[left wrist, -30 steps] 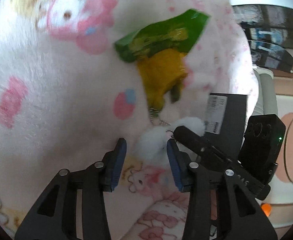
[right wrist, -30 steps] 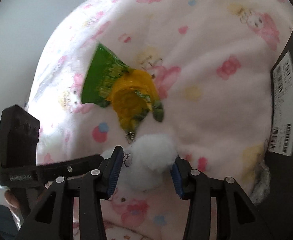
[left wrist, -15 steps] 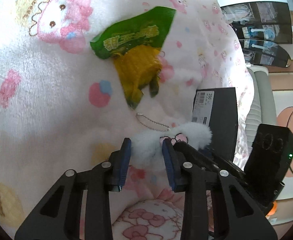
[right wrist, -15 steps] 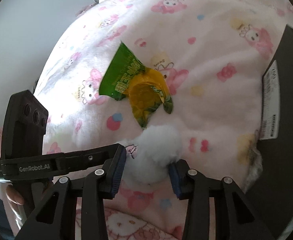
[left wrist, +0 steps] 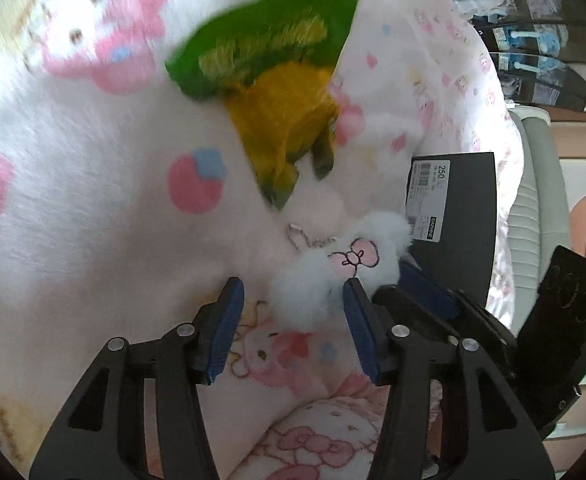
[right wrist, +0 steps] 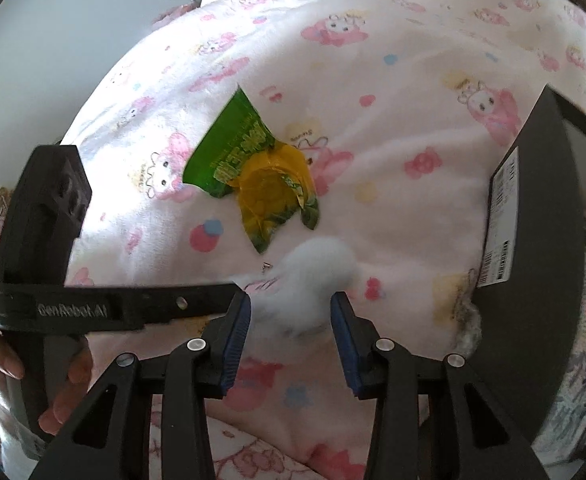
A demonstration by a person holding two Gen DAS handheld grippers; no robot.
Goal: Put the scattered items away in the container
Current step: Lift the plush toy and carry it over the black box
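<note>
A white fluffy keychain plush with a pink bow and a short chain lies on the blanket. My right gripper is shut on it, both blue pads pressed into the fluff. The jaws of my left gripper are opening: the plush's near end still sits between them, against the right pad, while the left pad stands clear. A crumpled green and yellow snack wrapper lies just beyond the plush. The black box with a white label stands to the right.
A pink-and-white cartoon fleece blanket covers the whole soft surface. A person's hand holds the left gripper's handle at the left of the right wrist view. A dark shelf and a pale cushioned edge lie past the blanket.
The left jaws squeezed the plush half a second ago and have now spread apart. The right jaws closed onto the plush and rose a little with it.
</note>
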